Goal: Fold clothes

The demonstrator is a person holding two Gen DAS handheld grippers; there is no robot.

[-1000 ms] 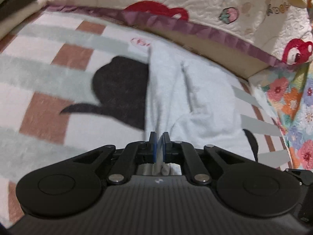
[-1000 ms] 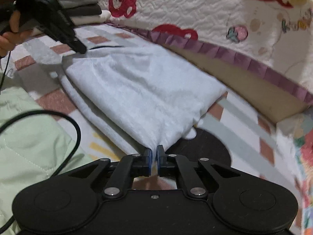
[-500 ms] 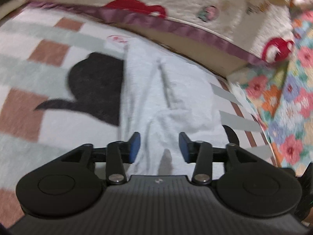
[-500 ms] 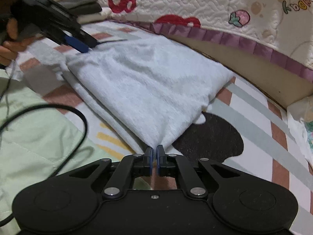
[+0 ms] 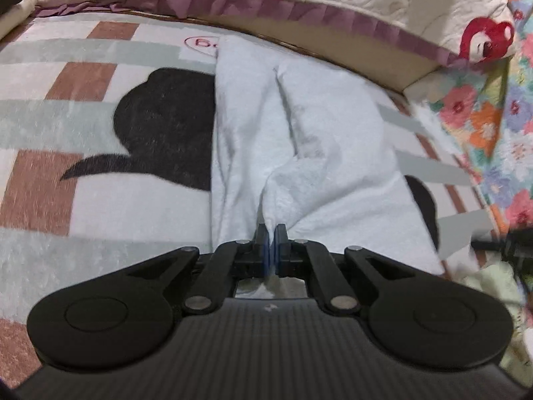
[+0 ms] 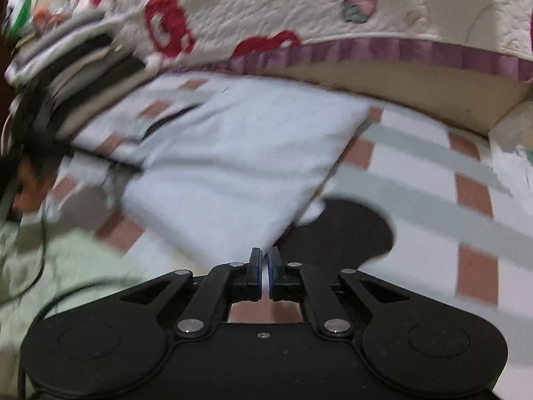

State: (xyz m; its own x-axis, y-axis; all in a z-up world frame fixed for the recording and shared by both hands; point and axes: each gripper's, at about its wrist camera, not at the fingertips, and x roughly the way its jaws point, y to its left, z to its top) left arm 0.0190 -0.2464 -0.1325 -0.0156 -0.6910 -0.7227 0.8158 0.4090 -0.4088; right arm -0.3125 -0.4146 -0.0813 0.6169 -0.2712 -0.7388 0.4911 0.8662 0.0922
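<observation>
We have the white fleecy garment lying part-folded on the checked blanket, its far edge near the purple-trimmed quilt, one long side over the black cat-shaped print. Our left gripper has its jaws pressed together on a pinch of the near edge, the cloth gathering into a small ridge just ahead of the pads. Our right gripper sits at the pointed near corner of the same garment; its jaws are opening, with a narrow gap between them and a sliver of white in it (whether the pads still press on the cloth we cannot tell through the blur).

To do this fold well, we judge that both corners should travel together, so we would make sure the right side has a firm pinch before lifting. We should raise the edge only enough to clear the layer beneath, carry it evenly toward the quilt side, and lay it down with edges matched. The fleece looks thick and springy, so a shallow pinch may slip; the folded stack at the far left should stay undisturbed.
</observation>
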